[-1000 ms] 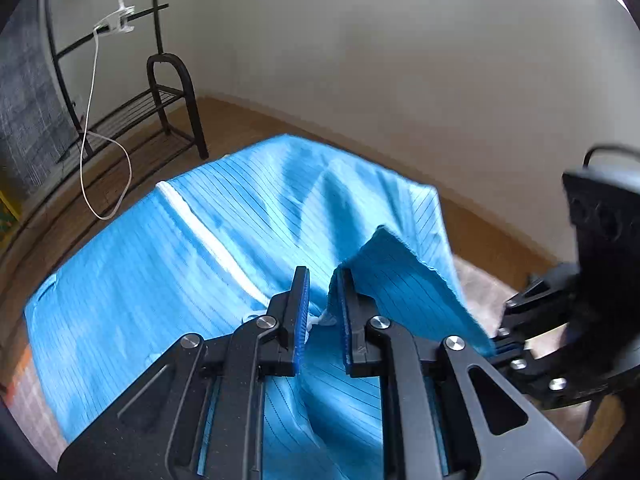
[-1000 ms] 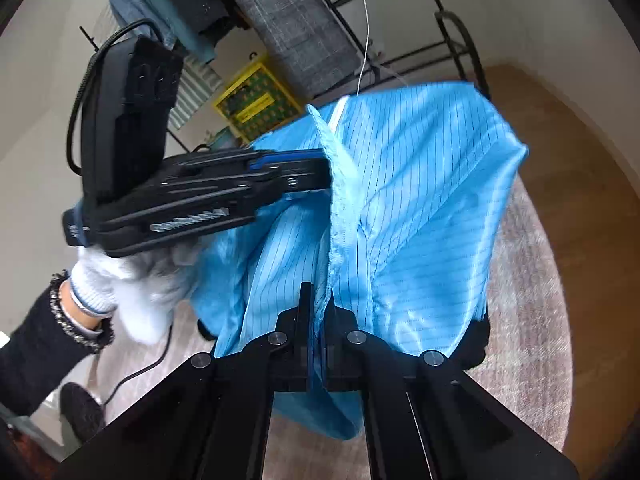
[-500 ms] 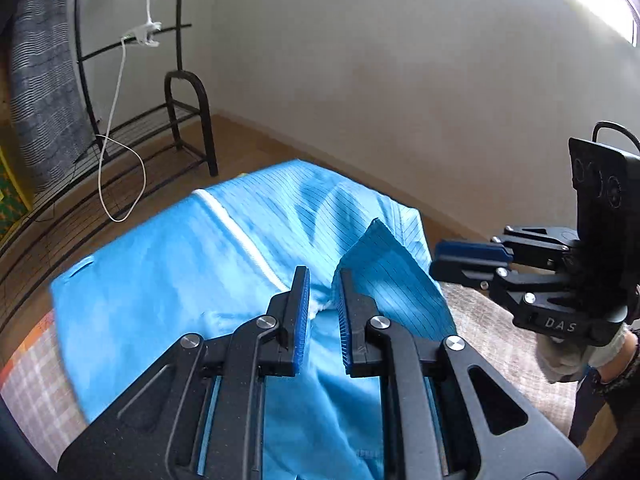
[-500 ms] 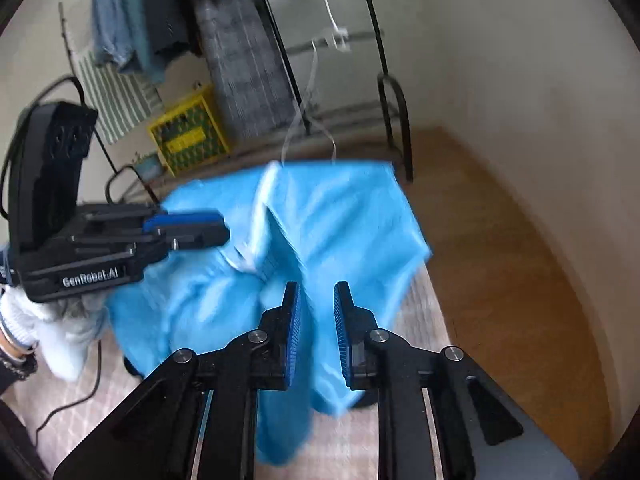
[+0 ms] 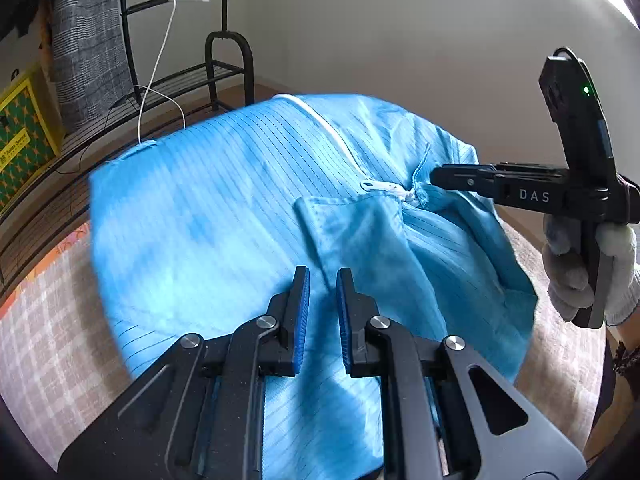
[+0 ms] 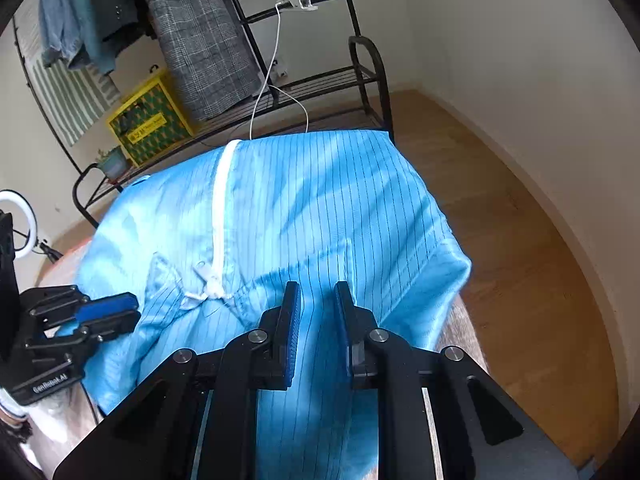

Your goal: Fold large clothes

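Left wrist view: one blue striped garment [image 5: 224, 216] lies spread on a checked blanket [image 5: 52, 344], its single white zipper [image 5: 340, 140] running up the middle. The left claw [image 5: 322, 280] hangs over it, jaws slightly apart, nothing between them. The right claw [image 5: 436, 178] reaches in by the collar.

Right wrist view: same garment, one zipper. Right claw's jaws parted and empty above the cloth. One black clothes rack [image 6: 360, 76] behind.

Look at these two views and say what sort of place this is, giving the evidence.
Probably a room in a home: a black clothes rack hung with a checked garment stands by a plain wall, on a wooden floor, with a blue striped garment spread out for folding.
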Tool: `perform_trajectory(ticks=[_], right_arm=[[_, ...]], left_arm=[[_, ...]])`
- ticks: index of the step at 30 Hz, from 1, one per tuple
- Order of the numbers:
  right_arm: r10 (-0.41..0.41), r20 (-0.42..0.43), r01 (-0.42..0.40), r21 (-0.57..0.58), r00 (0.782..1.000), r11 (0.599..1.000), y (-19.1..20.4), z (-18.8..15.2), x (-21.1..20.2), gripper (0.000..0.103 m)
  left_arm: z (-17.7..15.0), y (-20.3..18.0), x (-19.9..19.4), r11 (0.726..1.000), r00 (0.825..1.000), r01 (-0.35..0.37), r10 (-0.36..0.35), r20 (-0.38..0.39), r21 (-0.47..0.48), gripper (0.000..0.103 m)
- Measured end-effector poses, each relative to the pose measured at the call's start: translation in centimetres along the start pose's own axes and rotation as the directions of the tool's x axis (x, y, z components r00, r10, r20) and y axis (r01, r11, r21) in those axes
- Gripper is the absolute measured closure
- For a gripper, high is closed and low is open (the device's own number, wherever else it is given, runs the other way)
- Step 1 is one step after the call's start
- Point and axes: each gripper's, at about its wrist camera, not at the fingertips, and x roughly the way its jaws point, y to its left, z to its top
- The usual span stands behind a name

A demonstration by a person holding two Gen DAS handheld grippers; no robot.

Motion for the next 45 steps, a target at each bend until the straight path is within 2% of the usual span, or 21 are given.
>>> perform_trajectory(ticks=[5, 11, 13, 14, 17, 19, 21, 25, 29, 32, 34, 36, 39, 45], right_arm=[[-0.062, 0.043, 0.063, -0.022, 0.997, 0.998, 2.5, -0.2, -3.9, 0.084], [-0.132, 0.128, 0.142, -0.078, 0.983, 0.987, 8.2, -0.3, -11.2, 0.08], [-0.141, 0.158, 0.156, -0.088, 0.977, 0.984, 10.5, -0.8, -14.3, 0.064], [-0.144, 0.169, 0.161, -0.093, 0.975, 0.982, 11.3, -1.1, -15.4, 0.061], [-0.184, 0.208, 0.205, -0.084, 0.961, 0.975, 14.3, -2.3, -19.2, 0.06], [-0.204, 0.23, 0.225, -0.07, 0.952, 0.972, 16.1, -3.4, -21.3, 0.054], [-0.224, 0.252, 0.246, -0.059, 0.941, 0.967, 17.8, -4.6, -23.2, 0.047], [-0.241, 0.266, 0.262, -0.048, 0.933, 0.964, 20.4, -6.7, -25.7, 0.046], [-0.308, 0.29, 0.336, -0.051, 0.906, 0.94, 23.2, -9.3, -27.4, 0.036], [-0.323, 0.302, 0.349, -0.035, 0.897, 0.937, 24.8, -11.3, -28.4, 0.033], [-0.335, 0.319, 0.36, -0.019, 0.886, 0.933, 25.8, -12.5, -29.0, 0.026], [-0.352, 0.343, 0.379, -0.015, 0.871, 0.925, 26.9, -13.6, -29.3, 0.024], [-0.372, 0.364, 0.402, -0.008, 0.854, 0.916, 28.5, -14.7, -29.6, 0.022], [-0.372, 0.401, 0.399, 0.015, 0.838, 0.917, 30.6, -16.1, -29.8, 0.021]], left_arm=[[-0.4, 0.0, -5.2, 1.0, 0.998, -0.009, 0.01, 0.055, -0.026, 0.091], [-1.3, -1.1, -14.6, 0.999, 0.99, -0.016, 0.02, 0.141, -0.028, 0.09], [-1.9, -1.3, -17.6, 0.999, 0.985, -0.021, 0.026, 0.168, -0.031, 0.072], [-2.4, -1.6, -19.3, 0.999, 0.983, -0.023, 0.028, 0.183, -0.033, 0.069], [-4.0, -2.5, -24.2, 0.999, 0.974, -0.042, 0.045, 0.222, -0.021, 0.064], [-5.3, -2.9, -27.3, 0.998, 0.969, -0.062, 0.065, 0.24, -0.019, 0.05], [-6.6, -3.5, -29.9, 0.997, 0.961, -0.081, 0.082, 0.264, -0.012, 0.041], [-9.4, -4.3, -34.0, 0.995, 0.948, -0.101, 0.1, 0.301, -0.011, 0.031], [-11.8, -4.4, -36.3, 0.995, 0.942, -0.096, 0.099, 0.319, -0.025, 0.024], [-13.8, -4.3, -37.8, 0.994, 0.933, -0.094, 0.107, 0.343, -0.055, 0.014], [-14.9, -4.3, -38.5, 0.991, 0.928, -0.114, 0.129, 0.349, -0.064, 0.007], [-15.7, -4.5, -39.1, 0.986, 0.917, -0.154, 0.165, 0.364, -0.059, 0.006], [-17.1, -4.8, -39.8, 0.977, 0.9, -0.208, 0.213, 0.38, -0.055, 0.0], [-18.8, -4.8, -39.5, 0.969, 0.904, -0.246, 0.242, 0.353, -0.034, 0.0]])
